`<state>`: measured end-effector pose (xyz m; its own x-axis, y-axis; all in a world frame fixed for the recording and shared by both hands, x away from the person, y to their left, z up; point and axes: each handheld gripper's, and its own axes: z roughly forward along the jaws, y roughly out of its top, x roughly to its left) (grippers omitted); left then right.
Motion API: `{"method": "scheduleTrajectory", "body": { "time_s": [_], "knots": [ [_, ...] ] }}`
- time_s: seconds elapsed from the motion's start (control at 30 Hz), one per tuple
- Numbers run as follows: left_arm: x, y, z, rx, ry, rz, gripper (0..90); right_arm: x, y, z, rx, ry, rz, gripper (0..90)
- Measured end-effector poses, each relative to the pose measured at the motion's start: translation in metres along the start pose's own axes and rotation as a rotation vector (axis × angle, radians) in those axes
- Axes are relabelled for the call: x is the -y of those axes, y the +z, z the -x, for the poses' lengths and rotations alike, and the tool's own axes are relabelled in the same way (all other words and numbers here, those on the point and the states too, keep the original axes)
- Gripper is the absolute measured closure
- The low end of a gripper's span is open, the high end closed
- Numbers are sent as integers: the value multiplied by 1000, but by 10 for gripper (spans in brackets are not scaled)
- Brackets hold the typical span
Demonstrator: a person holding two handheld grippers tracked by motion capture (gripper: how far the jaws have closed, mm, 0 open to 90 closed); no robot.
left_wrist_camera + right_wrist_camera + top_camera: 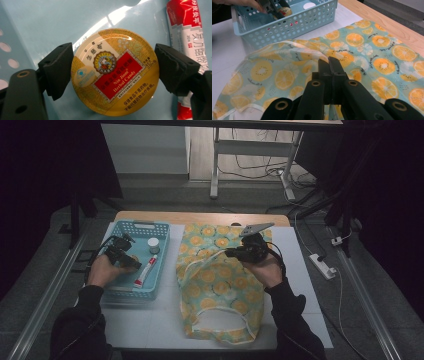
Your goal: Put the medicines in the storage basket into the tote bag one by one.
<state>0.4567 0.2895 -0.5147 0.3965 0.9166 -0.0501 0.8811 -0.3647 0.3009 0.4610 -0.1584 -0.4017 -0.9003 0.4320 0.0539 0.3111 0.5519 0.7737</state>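
Blue perforated basket (150,227) on the white mat (150,320), left side. Inside it: a small white-capped jar (153,243) and a red-and-white tube (145,271), apart from each other. Left gripper (131,261) reaches down into the basket beside the tube — jaw state not legible from above. Right gripper (231,253) rests over the citrus-print cloth bag (220,290), at its raised edge — cloth bunched there.
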Motion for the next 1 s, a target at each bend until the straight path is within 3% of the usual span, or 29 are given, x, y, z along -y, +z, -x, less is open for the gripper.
{"method": "scheduleTrajectory", "body": {
  "time_s": [0.17, 0.27, 0.47, 1.0],
  "knots": [
    [1, -1, -1, -1, -31, -6, 206, 0, 0, 0, 2, 2, 3, 900],
    [0, -2, 0, -10, -28, -5, 207, 0, 0, 0, 1, 3, 3, 900],
    [1, -14, 1, 24, -38, 71, 208, 0, -1, 1, 4, 5, 8, 900],
    [7, -46, 18, 121, 24, 240, 208, 0, -2, 1, 6, 2, 22, 900]
  ]
}}
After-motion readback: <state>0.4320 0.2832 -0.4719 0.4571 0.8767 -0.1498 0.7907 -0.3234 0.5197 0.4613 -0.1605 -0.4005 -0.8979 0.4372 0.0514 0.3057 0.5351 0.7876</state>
